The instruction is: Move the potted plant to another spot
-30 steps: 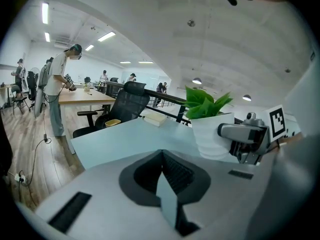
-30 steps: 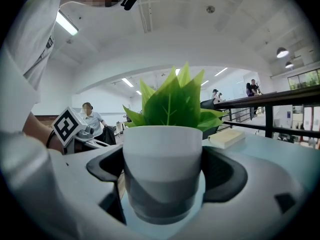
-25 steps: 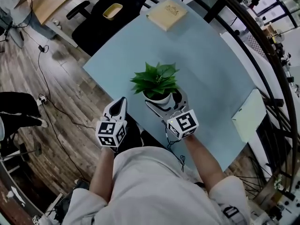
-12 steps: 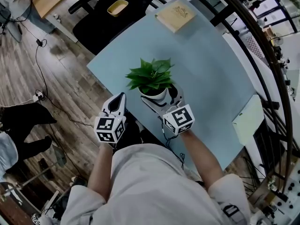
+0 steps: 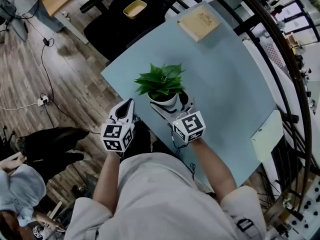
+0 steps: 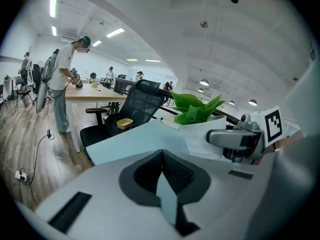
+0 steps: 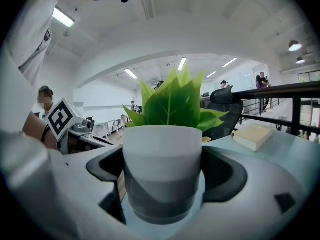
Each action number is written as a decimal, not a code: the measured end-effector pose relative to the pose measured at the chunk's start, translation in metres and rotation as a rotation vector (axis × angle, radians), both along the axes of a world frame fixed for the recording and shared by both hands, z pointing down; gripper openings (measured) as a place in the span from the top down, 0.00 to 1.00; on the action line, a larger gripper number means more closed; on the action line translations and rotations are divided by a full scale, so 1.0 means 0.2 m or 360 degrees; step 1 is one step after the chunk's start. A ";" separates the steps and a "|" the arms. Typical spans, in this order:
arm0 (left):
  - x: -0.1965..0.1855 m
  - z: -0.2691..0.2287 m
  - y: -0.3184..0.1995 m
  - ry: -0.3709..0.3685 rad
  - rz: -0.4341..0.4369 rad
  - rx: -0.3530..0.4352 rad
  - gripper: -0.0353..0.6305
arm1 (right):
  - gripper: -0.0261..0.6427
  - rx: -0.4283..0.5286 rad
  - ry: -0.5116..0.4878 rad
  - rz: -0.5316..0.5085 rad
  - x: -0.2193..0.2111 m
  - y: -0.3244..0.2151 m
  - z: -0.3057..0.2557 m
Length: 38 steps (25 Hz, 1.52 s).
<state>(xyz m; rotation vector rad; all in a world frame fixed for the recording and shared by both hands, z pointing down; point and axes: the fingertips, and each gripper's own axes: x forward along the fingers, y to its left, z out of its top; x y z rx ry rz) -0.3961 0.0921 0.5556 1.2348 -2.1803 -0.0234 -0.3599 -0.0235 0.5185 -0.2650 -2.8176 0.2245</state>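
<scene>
The potted plant (image 5: 162,81), green leaves in a white pot (image 7: 162,169), stands near the front left edge of the light blue table (image 5: 225,84). My right gripper (image 5: 170,103) reaches in from the near side. Its jaws press both sides of the pot, so it is shut on the pot. My left gripper (image 5: 127,109) hovers just off the table edge, left of the plant. It is shut with nothing in it. In the left gripper view the plant (image 6: 197,111) and the right gripper (image 6: 240,139) show at the right.
A tan book (image 5: 200,21) lies at the table's far corner. A white box (image 5: 267,134) sits at the right edge. Beyond the left edge stands a black chair with a yellow tray (image 5: 135,8). Cables run over the wooden floor. A person (image 5: 22,184) is at lower left.
The plant and my right gripper have shifted a little left and farther along the table. The left gripper has kept its place beside them. A person has come into view at lower left.
</scene>
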 end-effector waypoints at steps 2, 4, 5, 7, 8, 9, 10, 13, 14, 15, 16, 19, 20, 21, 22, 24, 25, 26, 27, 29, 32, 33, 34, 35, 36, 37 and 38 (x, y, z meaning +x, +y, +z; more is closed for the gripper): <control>-0.04 0.01 0.03 0.0002 -0.0011 -0.0008 0.93 | 0.24 -0.0004 0.0004 -0.0008 -0.05 0.02 0.02; -0.09 0.03 0.05 0.0006 -0.0018 -0.0015 0.93 | 0.24 -0.0005 0.0012 -0.0012 -0.10 0.03 0.04; -0.11 0.03 0.05 0.0007 -0.0020 -0.0019 0.93 | 0.24 -0.0004 0.0016 -0.0013 -0.13 0.04 0.04; -0.15 0.04 0.07 0.0010 -0.0025 -0.0027 0.93 | 0.24 0.0003 0.0023 -0.0020 -0.17 0.05 0.06; -0.18 0.05 0.07 0.0011 -0.0030 -0.0031 0.93 | 0.24 0.0006 0.0027 -0.0024 -0.20 0.05 0.07; -0.20 0.06 0.08 0.0012 -0.0035 -0.0034 0.93 | 0.24 0.0008 0.0030 -0.0029 -0.22 0.06 0.08; -0.23 0.07 0.08 0.0012 -0.0042 -0.0037 0.93 | 0.24 0.0010 0.0033 -0.0032 -0.25 0.06 0.09; -0.30 0.11 0.09 0.0022 -0.0059 -0.0043 0.93 | 0.24 0.0014 0.0039 -0.0041 -0.33 0.08 0.13; -0.32 0.12 0.09 0.0028 -0.0062 -0.0047 0.93 | 0.24 0.0017 0.0042 -0.0043 -0.35 0.08 0.14; -0.34 0.14 0.10 0.0034 -0.0061 -0.0053 0.93 | 0.24 0.0019 0.0045 -0.0041 -0.38 0.09 0.15; -0.36 0.15 0.10 0.0038 -0.0056 -0.0061 0.93 | 0.24 0.0021 0.0046 -0.0036 -0.41 0.09 0.16; -0.42 0.19 0.09 0.0043 -0.0033 -0.0079 0.93 | 0.24 0.0023 0.0048 -0.0010 -0.49 0.08 0.21; -0.44 0.21 0.09 0.0045 -0.0028 -0.0083 0.93 | 0.24 0.0025 0.0053 0.0001 -0.52 0.08 0.22; -0.46 0.22 0.09 0.0049 -0.0026 -0.0086 0.93 | 0.24 0.0027 0.0060 0.0010 -0.55 0.08 0.24; -0.47 0.23 0.10 0.0052 -0.0024 -0.0091 0.93 | 0.24 0.0029 0.0068 0.0017 -0.57 0.08 0.26; -0.50 0.25 0.10 0.0057 -0.0015 -0.0100 0.93 | 0.24 0.0037 0.0083 0.0025 -0.62 0.08 0.30; -0.51 0.26 0.11 0.0058 -0.0008 -0.0102 0.93 | 0.24 0.0043 0.0088 0.0026 -0.64 0.09 0.32; -0.52 0.26 0.11 0.0059 0.0000 -0.0104 0.93 | 0.24 0.0048 0.0092 0.0027 -0.65 0.09 0.34; -0.53 0.27 0.11 0.0061 0.0009 -0.0107 0.93 | 0.24 0.0052 0.0095 0.0030 -0.66 0.09 0.35; -0.54 0.28 0.11 0.0065 0.0031 -0.0117 0.93 | 0.24 0.0053 0.0103 0.0040 -0.69 0.10 0.38; -0.56 0.30 0.11 0.0070 0.0066 -0.0132 0.93 | 0.24 0.0046 0.0108 0.0069 -0.71 0.10 0.41; -0.56 0.30 0.11 0.0070 0.0077 -0.0134 0.93 | 0.24 0.0047 0.0107 0.0079 -0.72 0.10 0.42; -0.56 0.30 0.10 0.0069 0.0086 -0.0136 0.93 | 0.24 0.0052 0.0108 0.0086 -0.72 0.10 0.44; -0.56 0.30 0.10 0.0069 0.0093 -0.0138 0.93 | 0.24 0.0062 0.0111 0.0090 -0.73 0.10 0.45; -0.57 0.30 0.10 0.0070 0.0098 -0.0141 0.93 | 0.24 0.0074 0.0116 0.0091 -0.73 0.10 0.46; -0.57 0.31 0.10 0.0072 0.0103 -0.0143 0.93 | 0.24 0.0087 0.0123 0.0090 -0.73 0.10 0.47; -0.57 0.31 0.10 0.0073 0.0109 -0.0145 0.93 | 0.24 0.0100 0.0129 0.0088 -0.72 0.10 0.49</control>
